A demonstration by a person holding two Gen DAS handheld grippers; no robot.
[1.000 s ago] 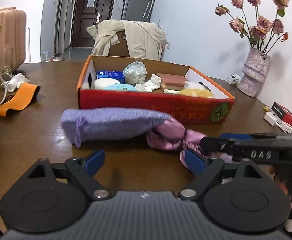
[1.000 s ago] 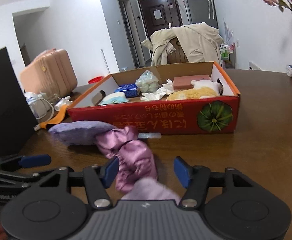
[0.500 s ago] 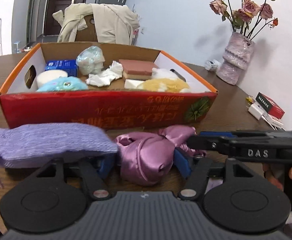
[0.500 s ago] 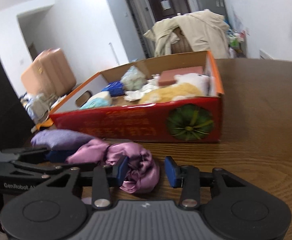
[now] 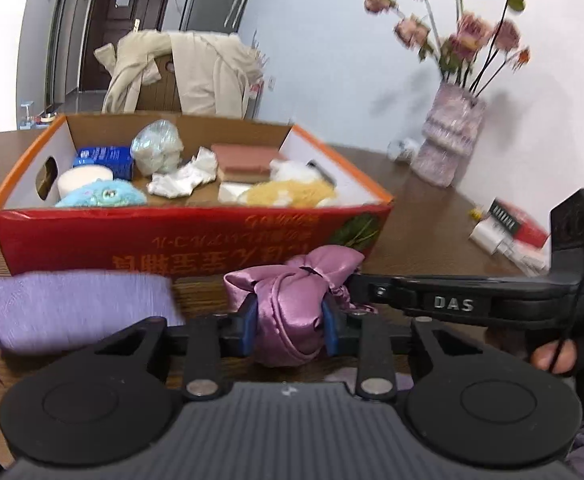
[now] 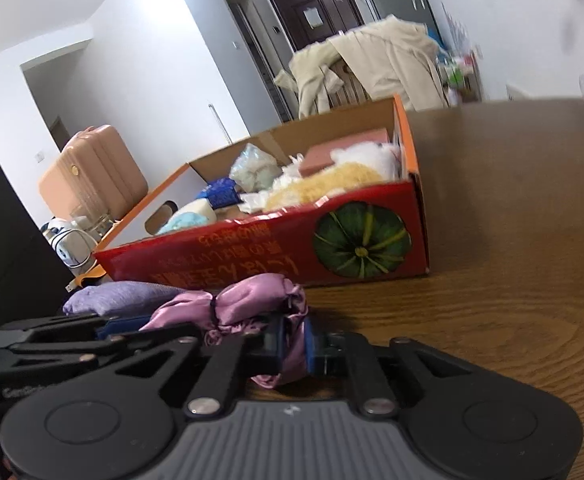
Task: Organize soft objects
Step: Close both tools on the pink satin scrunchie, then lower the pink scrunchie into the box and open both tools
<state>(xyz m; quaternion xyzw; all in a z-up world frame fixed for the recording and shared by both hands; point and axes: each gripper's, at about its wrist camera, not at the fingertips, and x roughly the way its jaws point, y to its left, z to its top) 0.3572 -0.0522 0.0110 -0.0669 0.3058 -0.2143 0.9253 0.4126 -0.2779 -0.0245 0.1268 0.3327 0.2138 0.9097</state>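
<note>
Left wrist view: both grippers pinch the pink satin pouch [image 5: 290, 312] in front of the red box [image 5: 180, 240].

Left gripper [image 5: 290, 330] has its blue pads pressed into the pouch's round body, jaws closed on it; the right gripper [image 6: 292, 344] clamps the pouch's other end, cloth squeezed thin between its pads. The pouch sits low over the wooden table [image 6: 512, 280], just beside a lilac knit bag [image 5: 64, 308] lying to its left. Behind both stands the box, holding a blue plush [image 5: 100, 196], a yellow plush [image 5: 288, 194], a pink sponge [image 5: 244, 158] and crumpled tissue [image 5: 184, 176]. Farther right, a vase [image 5: 448, 140] of dried roses stands by the wall.
</note>
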